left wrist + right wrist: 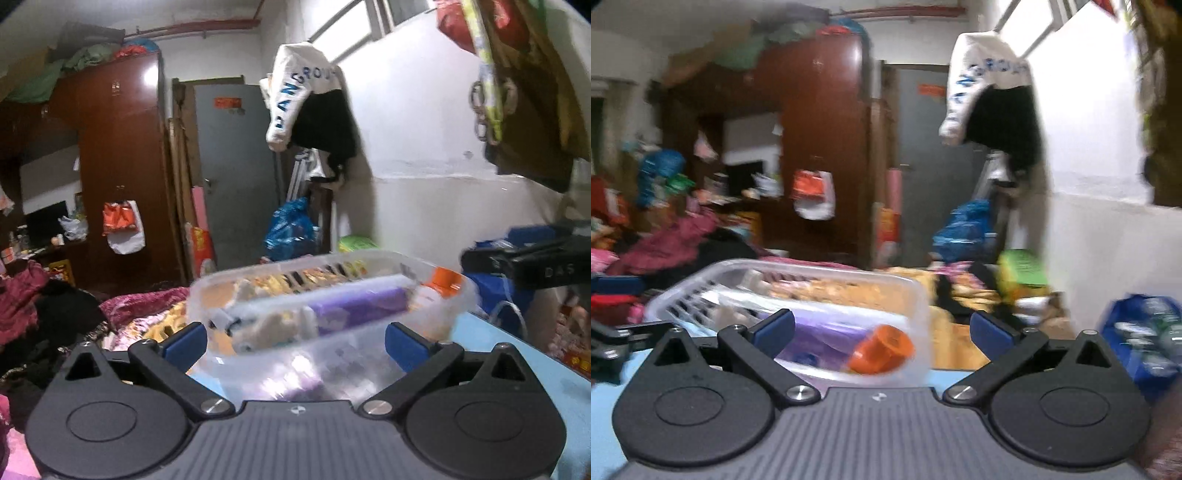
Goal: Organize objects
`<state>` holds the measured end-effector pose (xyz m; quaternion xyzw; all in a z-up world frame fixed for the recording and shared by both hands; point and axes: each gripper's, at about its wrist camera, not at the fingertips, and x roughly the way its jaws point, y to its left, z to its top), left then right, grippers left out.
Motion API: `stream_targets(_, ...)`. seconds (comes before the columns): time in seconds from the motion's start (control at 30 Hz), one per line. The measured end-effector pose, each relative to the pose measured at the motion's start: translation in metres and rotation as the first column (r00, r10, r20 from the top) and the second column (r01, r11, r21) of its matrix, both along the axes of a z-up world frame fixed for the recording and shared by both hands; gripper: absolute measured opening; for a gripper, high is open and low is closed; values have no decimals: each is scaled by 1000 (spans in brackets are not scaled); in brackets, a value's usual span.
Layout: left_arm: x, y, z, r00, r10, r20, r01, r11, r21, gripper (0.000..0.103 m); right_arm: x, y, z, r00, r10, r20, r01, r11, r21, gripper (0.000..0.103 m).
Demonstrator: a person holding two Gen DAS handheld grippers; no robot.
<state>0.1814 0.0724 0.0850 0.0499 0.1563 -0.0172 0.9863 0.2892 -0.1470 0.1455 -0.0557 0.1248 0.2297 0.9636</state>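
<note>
Left wrist view puts the clear plastic bin on the light blue desk, and everything here is placed from that bin. It stands close to the desk's far edge; past it lies a bed heaped with clothes. That edge is the largest risk, I judge: a push on the near wall could slide the bin off onto the bedding and spill what it holds.

Inside the bin lie a purple roll along the middle, an orange-capped bottle at its right end, and yellowish packets along the far wall. The frames are blurred, so the packets' exact number cannot be told.

Next in size, the left tongs stand wide open just before the bin's near wall, holding nothing; the wall shows between the blue pads but they do not press it. The right tongs are likewise spread wide and empty, off the bin's right end, with the bottle cap close ahead.

Open room: bare desk to the right of the bin and near it. To the bin's right a blue bag of bottles crowds the desk side. The other tool's black body reaches in from the right in the left wrist view, so the two tools could knock together if both close on the bin.
</note>
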Motion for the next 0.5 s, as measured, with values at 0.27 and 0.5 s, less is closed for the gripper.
stream_targets(0.27,-73,-24,1,998,-33,47,35,998,-46,103,-62,-31,-1,987,154,-47,-147,981,128,103)
stream_targets(0.5,-114,-36,-3,998,-11,65,13,999,-34,103,-111,-51,-17,992,123,12,-123,983,139,103)
